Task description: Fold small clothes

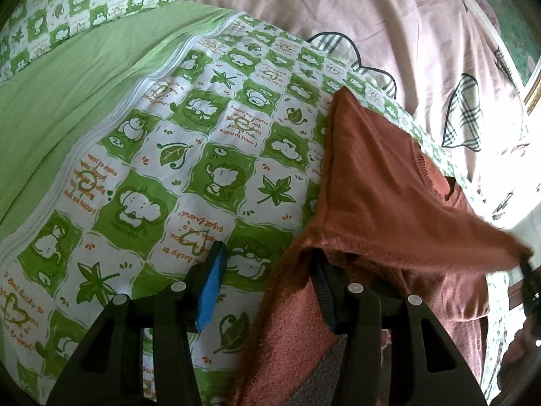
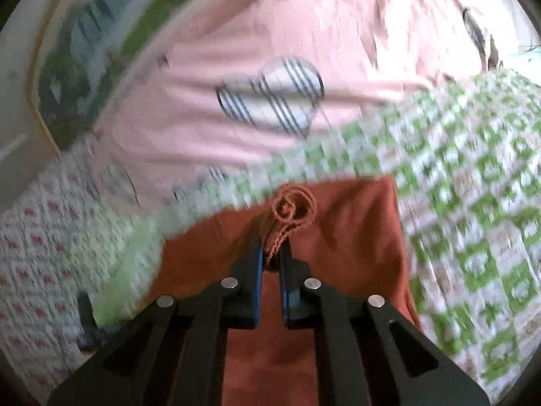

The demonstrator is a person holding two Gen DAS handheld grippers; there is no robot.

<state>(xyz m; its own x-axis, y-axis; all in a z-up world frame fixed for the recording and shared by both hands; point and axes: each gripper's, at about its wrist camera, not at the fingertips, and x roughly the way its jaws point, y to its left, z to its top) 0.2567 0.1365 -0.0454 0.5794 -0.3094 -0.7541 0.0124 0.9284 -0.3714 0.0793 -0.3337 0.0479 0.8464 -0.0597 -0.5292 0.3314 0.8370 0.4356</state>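
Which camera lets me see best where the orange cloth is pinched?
The right wrist view: the right gripper squeezes a curled edge of the orange cloth right in the middle. The left wrist view shows that pinch only at its far right edge, tiny and blurred.

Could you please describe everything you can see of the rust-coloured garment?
The rust-coloured garment is a soft, fuzzy knit with a ribbed edge. It lies partly folded on the green patterned quilt. The right tongs pinch a bunched edge. One finger of the open left tongs sits under a raised fold.
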